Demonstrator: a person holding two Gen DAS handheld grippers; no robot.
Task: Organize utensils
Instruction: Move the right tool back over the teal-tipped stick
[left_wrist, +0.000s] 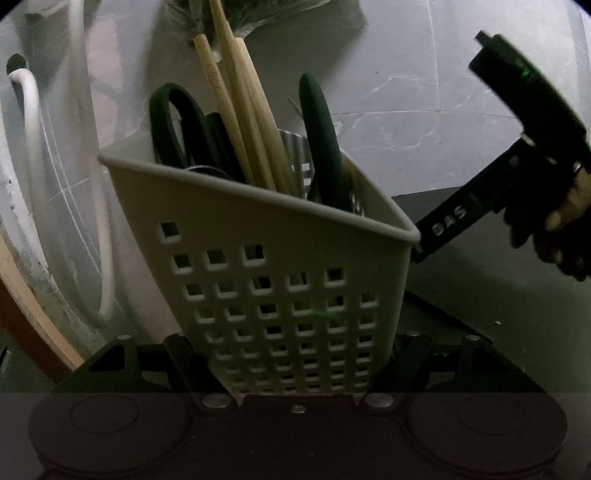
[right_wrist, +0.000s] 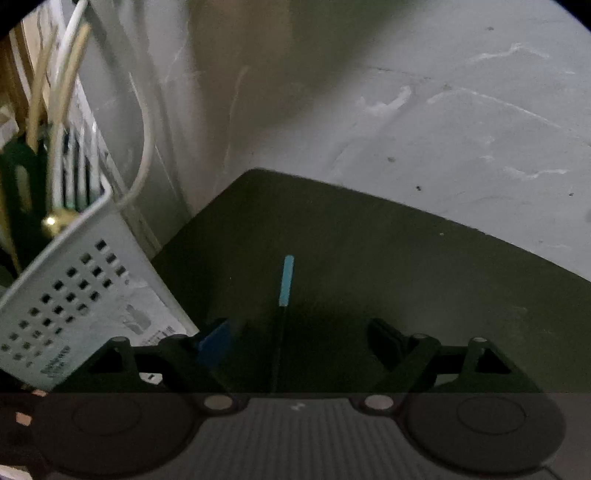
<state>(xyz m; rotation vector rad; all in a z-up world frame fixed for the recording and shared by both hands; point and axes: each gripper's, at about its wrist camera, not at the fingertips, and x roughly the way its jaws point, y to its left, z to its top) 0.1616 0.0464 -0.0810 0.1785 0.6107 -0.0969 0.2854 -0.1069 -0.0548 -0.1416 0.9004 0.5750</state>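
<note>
My left gripper (left_wrist: 295, 354) is shut on a white perforated utensil basket (left_wrist: 280, 280) and holds it tilted. In the basket stand wooden chopsticks (left_wrist: 236, 107), black-handled scissors (left_wrist: 177, 122), a dark green handle (left_wrist: 321, 140) and a metal utensil (left_wrist: 295, 151). My right gripper (right_wrist: 295, 343) is open and empty, low over a dark mat (right_wrist: 388, 266). A thin black stick with a light blue end (right_wrist: 286, 280) lies on the mat between its fingers. The basket also shows in the right wrist view (right_wrist: 85, 295) at the left. The right gripper's body shows in the left wrist view (left_wrist: 517, 147) at the right.
A white cable (left_wrist: 33, 122) hangs along the left wall. A grey marbled wall (right_wrist: 443, 110) stands behind the mat. A wooden edge (left_wrist: 33, 295) runs at the lower left. The mat's far edge meets the wall.
</note>
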